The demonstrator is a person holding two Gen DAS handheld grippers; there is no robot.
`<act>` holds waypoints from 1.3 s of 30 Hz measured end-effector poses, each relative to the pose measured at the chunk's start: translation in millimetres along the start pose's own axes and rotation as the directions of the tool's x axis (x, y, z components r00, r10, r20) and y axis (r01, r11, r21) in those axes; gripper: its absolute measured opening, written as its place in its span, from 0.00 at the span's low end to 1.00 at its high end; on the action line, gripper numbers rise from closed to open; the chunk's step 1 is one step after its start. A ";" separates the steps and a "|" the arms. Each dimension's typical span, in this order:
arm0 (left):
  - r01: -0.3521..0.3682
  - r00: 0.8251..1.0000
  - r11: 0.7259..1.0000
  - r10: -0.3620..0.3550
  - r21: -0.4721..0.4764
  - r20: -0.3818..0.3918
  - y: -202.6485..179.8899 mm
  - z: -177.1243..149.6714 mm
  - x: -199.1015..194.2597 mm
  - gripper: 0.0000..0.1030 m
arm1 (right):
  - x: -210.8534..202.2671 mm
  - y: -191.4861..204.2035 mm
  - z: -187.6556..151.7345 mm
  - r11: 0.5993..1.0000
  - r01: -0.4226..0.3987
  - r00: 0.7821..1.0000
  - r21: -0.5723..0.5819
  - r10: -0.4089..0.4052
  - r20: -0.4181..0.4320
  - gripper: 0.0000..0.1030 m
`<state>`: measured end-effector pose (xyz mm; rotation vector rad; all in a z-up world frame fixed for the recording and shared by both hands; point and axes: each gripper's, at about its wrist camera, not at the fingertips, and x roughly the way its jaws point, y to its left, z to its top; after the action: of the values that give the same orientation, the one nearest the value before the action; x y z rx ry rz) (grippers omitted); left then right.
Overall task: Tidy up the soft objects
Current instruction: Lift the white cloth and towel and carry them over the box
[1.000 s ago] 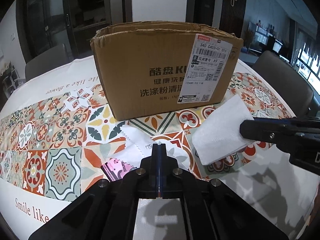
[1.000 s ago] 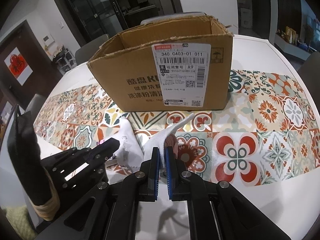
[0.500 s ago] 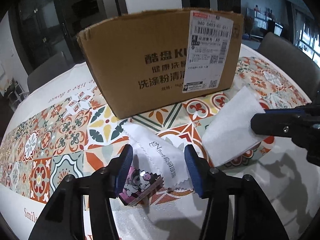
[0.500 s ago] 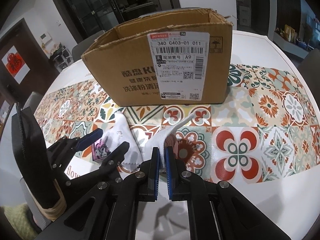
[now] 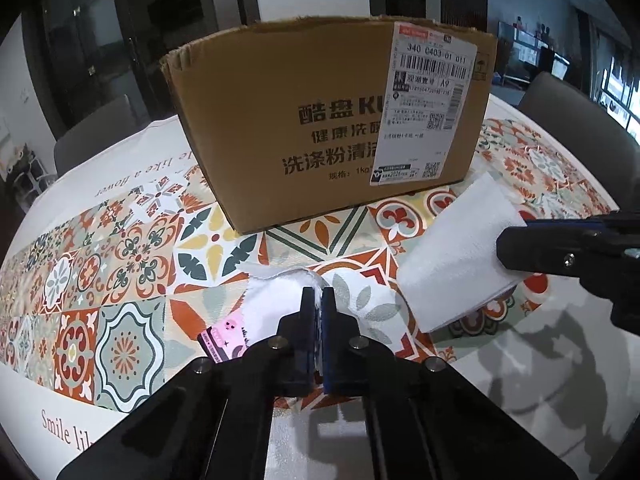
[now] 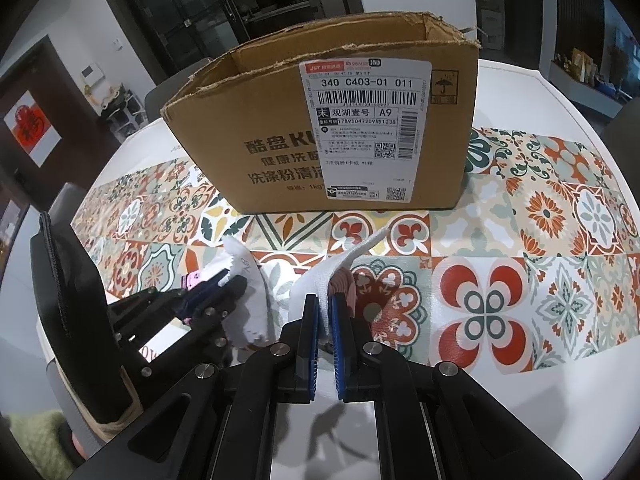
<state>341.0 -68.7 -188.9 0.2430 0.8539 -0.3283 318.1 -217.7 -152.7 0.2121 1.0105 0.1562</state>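
My left gripper (image 5: 319, 294) is shut on a thin white cleaning cloth (image 5: 276, 296) with a pink cartoon print (image 5: 226, 334), bunching it just above the patterned tablecloth; it also shows in the right wrist view (image 6: 230, 282), with the cloth (image 6: 244, 264) hanging from it. My right gripper (image 6: 324, 300) is shut on a folded white towel (image 6: 340, 264), held slightly off the table; in the left wrist view the towel (image 5: 456, 256) hangs from that gripper (image 5: 508, 246) at the right. An open brown cardboard box (image 5: 320, 140) stands right behind both.
The round table carries a tiled-pattern cloth (image 6: 520, 240) with white margins. The box (image 6: 280, 120) has a shipping label on its front. Grey chairs (image 5: 576, 120) stand around the table. A dark cabinet is behind.
My left gripper was open around the cleaning cloth half a second ago; it has now shut on it and gathered it up. My right gripper keeps holding the towel.
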 end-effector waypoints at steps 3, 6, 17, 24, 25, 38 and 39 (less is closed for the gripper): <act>0.008 1.000 1.000 -0.007 -0.011 0.019 1.8 3.8 -9.0 0.04 | -4.2 1.2 0.4 1.000 -0.008 1.000 0.003 0.008 0.008 0.08; 0.019 0.999 0.999 -0.017 -0.033 0.039 5.4 8.7 -20.3 0.04 | -11.1 3.4 1.2 1.000 -0.015 1.000 0.000 0.015 0.022 0.08; 0.030 0.991 0.998 -0.024 -0.047 0.133 12.3 26.9 -65.4 0.04 | -43.4 12.6 8.0 0.999 -0.033 0.995 -0.008 0.033 0.098 0.08; 0.029 0.978 0.998 -0.019 -0.048 0.210 17.3 42.8 -95.8 0.04 | -71.0 19.6 16.9 0.999 -0.042 0.984 -0.021 0.045 0.172 0.08; 0.026 0.974 0.999 -0.015 -0.045 0.225 17.7 45.7 -100.8 0.04 | -73.7 20.0 18.2 0.999 -0.043 0.983 -0.022 0.047 0.180 0.08; 0.023 0.937 0.999 -0.013 -0.023 0.349 22.6 80.4 -135.6 0.04 | -115.3 27.1 39.8 0.998 -0.041 0.950 -0.041 0.052 0.307 0.08; 0.020 0.933 1.000 -0.012 -0.018 0.360 22.9 83.9 -137.3 0.04 | -118.2 27.3 42.0 0.998 -0.040 0.947 -0.043 0.051 0.316 0.08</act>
<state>323.9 -50.5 -28.3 0.1484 0.4965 -0.3656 291.2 -222.5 -27.3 0.2202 0.6815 0.1760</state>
